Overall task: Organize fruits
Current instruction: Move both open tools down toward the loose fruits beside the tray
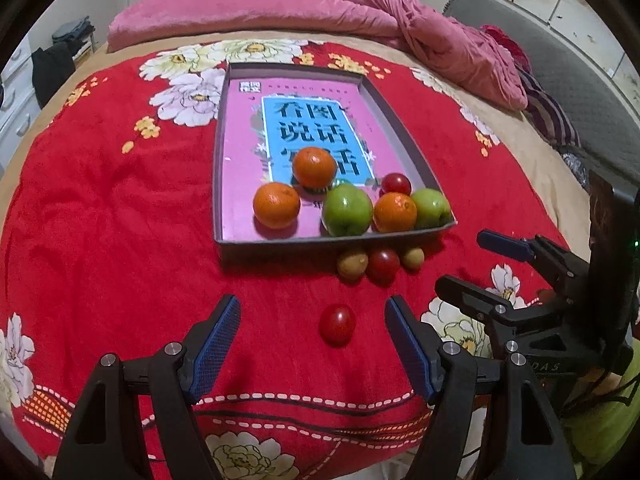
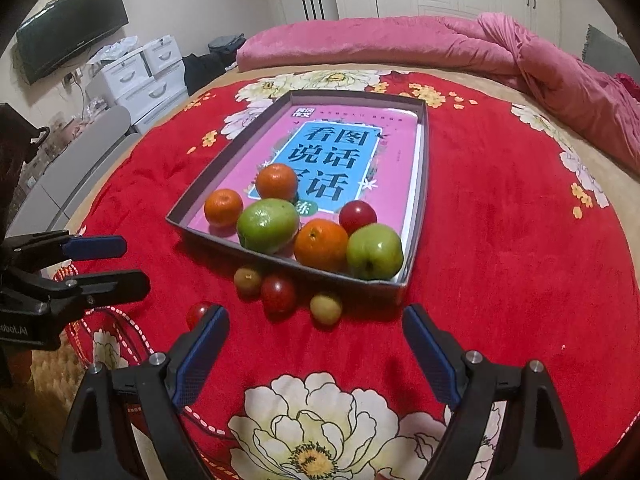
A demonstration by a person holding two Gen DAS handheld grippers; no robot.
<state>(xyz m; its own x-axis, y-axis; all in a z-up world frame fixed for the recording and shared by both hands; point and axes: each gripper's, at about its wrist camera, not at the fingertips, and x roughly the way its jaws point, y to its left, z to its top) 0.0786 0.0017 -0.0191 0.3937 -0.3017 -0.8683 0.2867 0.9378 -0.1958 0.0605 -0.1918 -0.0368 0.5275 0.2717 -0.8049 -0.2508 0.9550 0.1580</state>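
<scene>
A grey tray (image 1: pixel 404 136) (image 2: pixel 224 160) with a pink book on its floor holds three oranges (image 1: pixel 314 167), two green apples (image 1: pixel 347 209) and a small red fruit (image 1: pixel 395 184). On the red bedspread before the tray lie a red fruit (image 1: pixel 383 264) (image 2: pixel 278 293) between two yellow-green ones (image 1: pixel 352 264) (image 2: pixel 326 309). Another red fruit (image 1: pixel 337 324) (image 2: pixel 199 312) lies alone between the fingers of my open left gripper (image 1: pixel 312 312). My right gripper (image 2: pixel 316 320) is open and empty, just short of the three fruits; it also shows in the left wrist view (image 1: pixel 476 260).
A rumpled pink quilt (image 1: pixel 360 12) (image 2: pixel 440 44) lies behind the tray. A grey headboard (image 1: pixel 580 92) is to the right. White drawers (image 2: pixel 140 76) and a wall television (image 2: pixel 68 28) stand left of the bed.
</scene>
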